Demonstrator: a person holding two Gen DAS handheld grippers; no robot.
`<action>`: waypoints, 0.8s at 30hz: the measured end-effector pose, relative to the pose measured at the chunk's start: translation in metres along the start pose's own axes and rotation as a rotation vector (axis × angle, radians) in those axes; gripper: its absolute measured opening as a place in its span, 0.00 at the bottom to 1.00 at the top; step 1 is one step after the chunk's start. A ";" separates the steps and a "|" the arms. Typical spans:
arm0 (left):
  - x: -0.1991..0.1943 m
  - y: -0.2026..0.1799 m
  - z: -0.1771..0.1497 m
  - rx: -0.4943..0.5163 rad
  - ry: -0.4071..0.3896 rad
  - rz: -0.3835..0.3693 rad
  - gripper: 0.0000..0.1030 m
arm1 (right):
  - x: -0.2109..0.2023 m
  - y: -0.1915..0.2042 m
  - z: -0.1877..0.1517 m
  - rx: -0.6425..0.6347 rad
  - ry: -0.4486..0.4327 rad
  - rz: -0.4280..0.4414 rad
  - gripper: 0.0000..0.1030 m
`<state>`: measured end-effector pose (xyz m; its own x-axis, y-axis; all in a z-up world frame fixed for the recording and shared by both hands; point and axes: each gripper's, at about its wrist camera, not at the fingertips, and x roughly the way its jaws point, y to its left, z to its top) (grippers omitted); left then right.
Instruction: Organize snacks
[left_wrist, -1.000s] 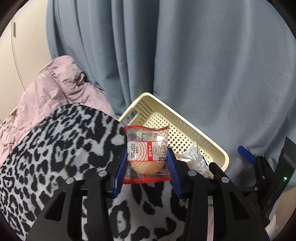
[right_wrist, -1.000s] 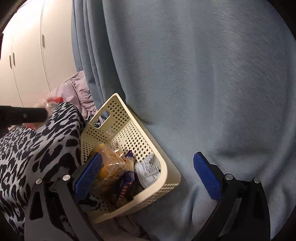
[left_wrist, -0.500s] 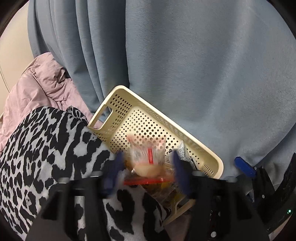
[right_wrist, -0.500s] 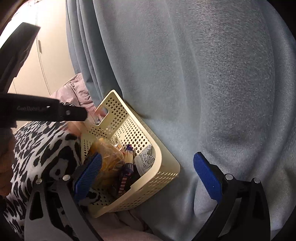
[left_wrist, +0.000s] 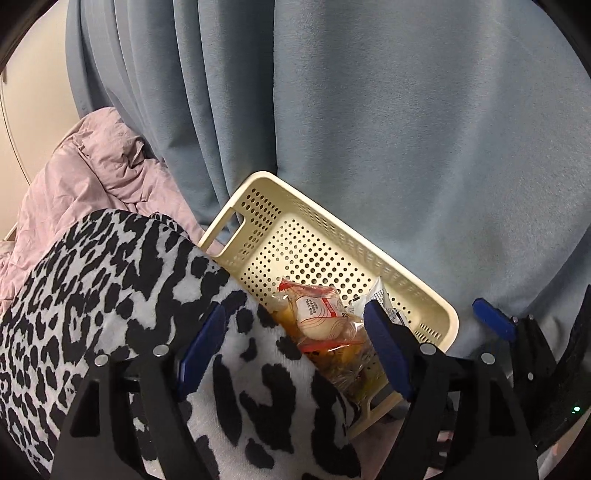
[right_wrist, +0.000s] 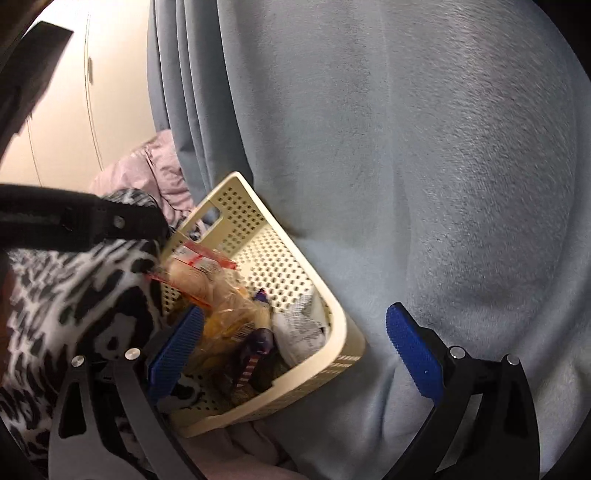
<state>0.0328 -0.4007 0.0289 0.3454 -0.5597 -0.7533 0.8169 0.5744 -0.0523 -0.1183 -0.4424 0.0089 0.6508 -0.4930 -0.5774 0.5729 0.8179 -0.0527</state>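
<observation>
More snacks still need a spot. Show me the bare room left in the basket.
The basket is bare at its handle end, between the perforated walls above the red-wrapped bun. The lower end is crowded: bun, orange packets, white packet.

Bun packet (left_wrist: 320, 318) now out of left hand-held gripper (left_wrist: 295, 347), in basket (left_wrist: 369, 254).

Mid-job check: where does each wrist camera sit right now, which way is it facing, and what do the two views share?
Left wrist: behind the open left gripper, facing the cream basket against the blue curtain; the right gripper's blue pad shows at right.
Right wrist: behind the open right gripper, facing the basket's end from the right; the left gripper's black body crosses at left.
Shared: basket, red-wrapped bun packet, leopard-print blanket, curtain.
</observation>
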 end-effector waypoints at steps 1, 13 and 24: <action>-0.001 -0.001 -0.001 0.002 -0.003 0.002 0.75 | 0.002 0.001 -0.001 -0.018 0.004 -0.026 0.97; -0.003 -0.011 -0.008 0.018 0.005 0.001 0.75 | 0.023 -0.031 -0.020 -0.159 0.048 -0.323 0.97; -0.008 -0.019 -0.014 0.031 0.009 0.008 0.75 | 0.057 -0.084 -0.024 -0.107 0.121 -0.355 0.97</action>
<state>0.0077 -0.3989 0.0264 0.3477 -0.5500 -0.7594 0.8281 0.5599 -0.0263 -0.1412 -0.5323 -0.0392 0.3544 -0.7172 -0.6000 0.6923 0.6326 -0.3473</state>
